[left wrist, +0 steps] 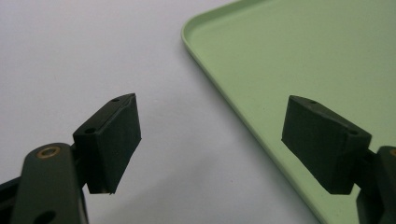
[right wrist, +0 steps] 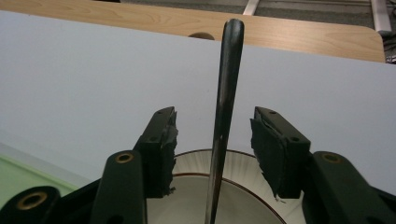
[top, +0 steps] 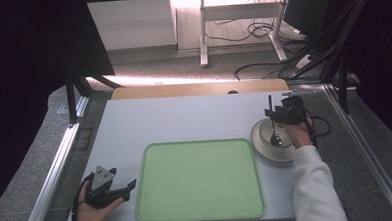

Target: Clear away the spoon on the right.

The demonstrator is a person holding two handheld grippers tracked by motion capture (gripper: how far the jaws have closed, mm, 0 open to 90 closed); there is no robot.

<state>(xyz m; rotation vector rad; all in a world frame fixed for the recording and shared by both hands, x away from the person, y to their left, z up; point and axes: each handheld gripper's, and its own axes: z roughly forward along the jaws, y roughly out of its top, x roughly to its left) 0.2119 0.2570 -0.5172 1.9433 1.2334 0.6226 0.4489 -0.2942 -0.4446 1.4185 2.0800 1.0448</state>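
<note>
The right gripper (right wrist: pixel 214 140) has its 2 jaws standing apart on either side of a dark spoon handle (right wrist: pixel 226 93), neither pad touching it yet. The spoon (top: pixel 274 132) leans in a white bowl (top: pixel 265 146) at the table's right side, just beside the green tray (top: pixel 201 210). To grip well, centre the handle between the pads, close squarely on it and lift straight so the bowl stays put. The left gripper (top: pixel 123 186) rests with jaws wide and empty by the tray's left edge.
</note>
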